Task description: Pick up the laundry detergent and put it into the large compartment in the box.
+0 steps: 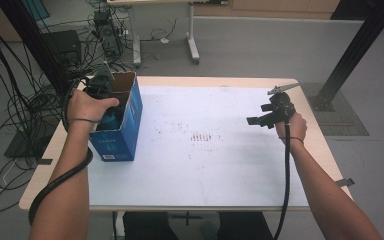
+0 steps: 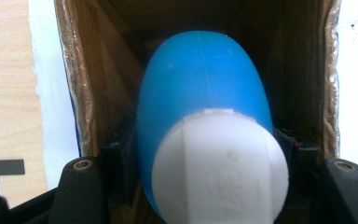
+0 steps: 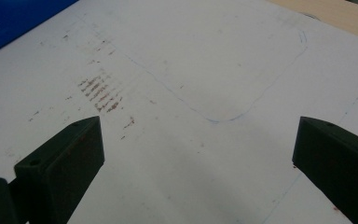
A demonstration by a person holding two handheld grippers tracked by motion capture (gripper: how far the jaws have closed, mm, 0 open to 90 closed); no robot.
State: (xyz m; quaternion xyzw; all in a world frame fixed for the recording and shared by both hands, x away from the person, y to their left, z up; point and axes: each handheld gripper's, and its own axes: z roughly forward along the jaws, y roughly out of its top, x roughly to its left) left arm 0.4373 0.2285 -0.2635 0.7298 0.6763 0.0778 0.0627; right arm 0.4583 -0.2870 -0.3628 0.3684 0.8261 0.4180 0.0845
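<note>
Your left hand-held gripper [image 1: 101, 86] is clamped on the smooth blue plastic bottle with a white cap [image 2: 200, 116] inside the open blue cardboard box [image 1: 122, 125] at the bench's left; likely light and slippery, so grip its waist, while your right hand-held gripper [image 3: 198, 154] hangs apart.

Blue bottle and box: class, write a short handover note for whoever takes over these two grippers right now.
Left gripper: shut on the blue bottle with a white cap, held inside the open blue cardboard box at the table's left.
Right gripper: open, holding nothing, above the white sheet.
Done: bottle gripped.
Left: cannot tell whether the bottle is going in or coming out; finish that move, probably steadying the box with the free gripper.
</note>
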